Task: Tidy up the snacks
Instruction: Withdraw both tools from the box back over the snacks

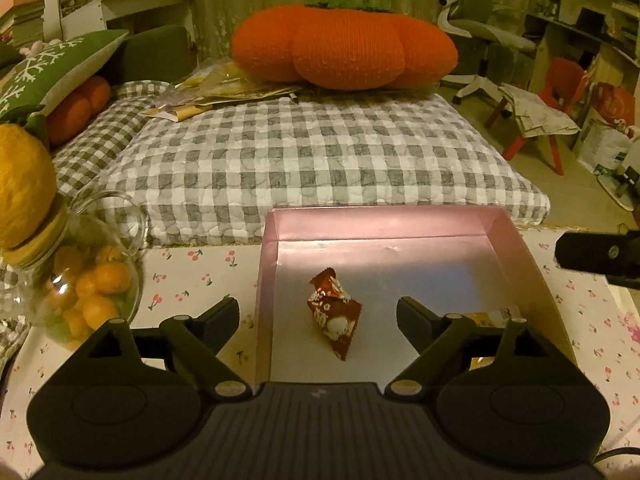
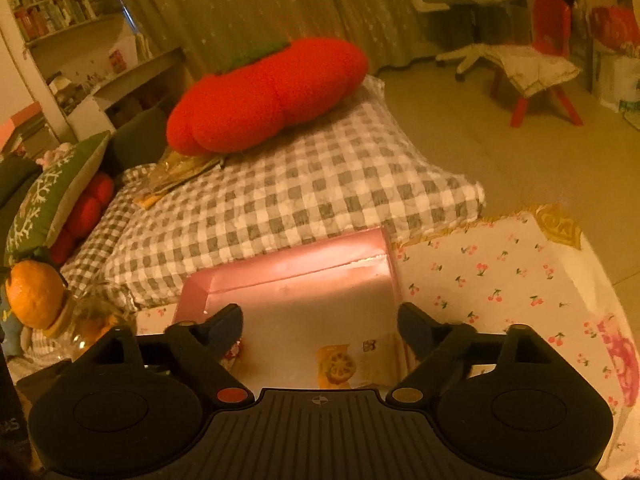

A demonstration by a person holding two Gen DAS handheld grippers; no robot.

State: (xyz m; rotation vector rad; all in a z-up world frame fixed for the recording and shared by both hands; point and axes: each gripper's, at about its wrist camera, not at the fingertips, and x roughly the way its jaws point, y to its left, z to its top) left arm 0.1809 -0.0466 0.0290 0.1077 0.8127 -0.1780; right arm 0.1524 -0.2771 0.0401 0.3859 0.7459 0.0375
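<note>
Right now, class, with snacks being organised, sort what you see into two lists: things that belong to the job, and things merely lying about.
Belong to the job:
- pink box
- red snack packet lying in the box
- pale snack packet lying in the box
- left gripper, open
- right gripper, open

Just lying about:
- glass jar of small oranges
- pumpkin cushion
- checked quilt
- red chair
</note>
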